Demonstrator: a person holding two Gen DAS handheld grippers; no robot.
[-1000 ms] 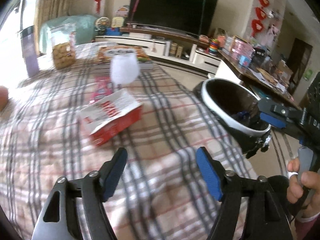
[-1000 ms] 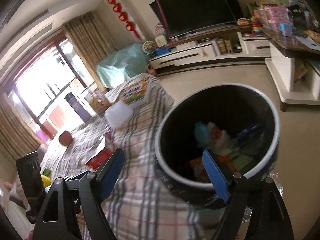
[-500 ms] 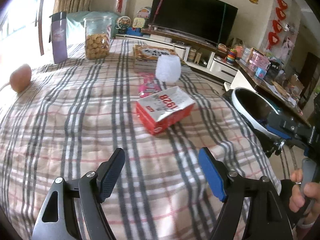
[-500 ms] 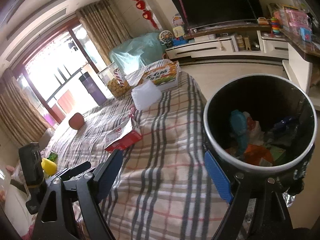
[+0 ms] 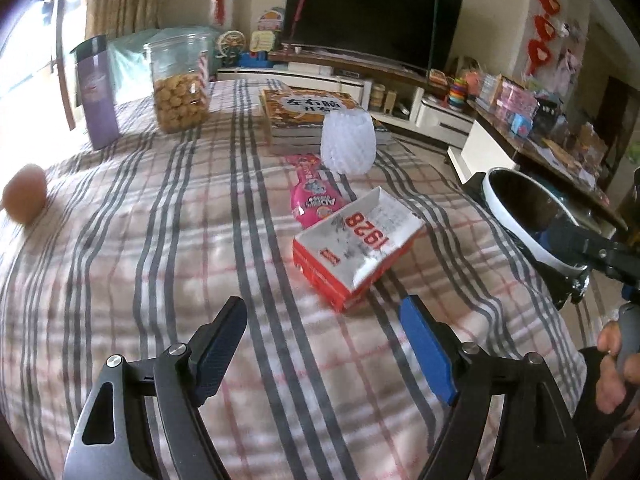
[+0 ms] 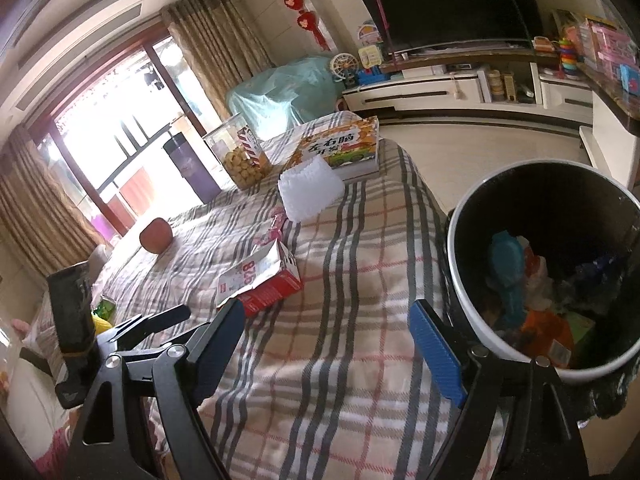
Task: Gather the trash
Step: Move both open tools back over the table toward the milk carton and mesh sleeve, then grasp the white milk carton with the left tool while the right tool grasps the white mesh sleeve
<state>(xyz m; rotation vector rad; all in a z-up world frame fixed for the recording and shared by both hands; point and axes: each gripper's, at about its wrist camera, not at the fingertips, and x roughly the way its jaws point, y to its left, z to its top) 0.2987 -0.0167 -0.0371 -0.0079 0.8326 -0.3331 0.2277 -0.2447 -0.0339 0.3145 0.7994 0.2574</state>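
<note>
Plaid-covered table (image 5: 168, 264), grey and red stripes on cream. Directly on it: torn red-and-white carton (image 5: 356, 246) marked 1928, pink wrapper (image 5: 314, 194) touching its far side, white foam fruit net (image 5: 348, 142) upright, stacked picture books (image 5: 308, 114), clear cookie jar (image 5: 178, 84), purple tumbler (image 5: 96, 94), reddish apple (image 5: 24, 198) near the left edge.

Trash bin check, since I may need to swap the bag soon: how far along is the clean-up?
Partly done: the trash bin beside the table already holds several discarded wrappers. Nothing is in hand; the left gripper and right gripper are both open and empty. Still on the plaid tablecloth: the torn red carton, the pink wrapper and the white foam sleeve.
</note>
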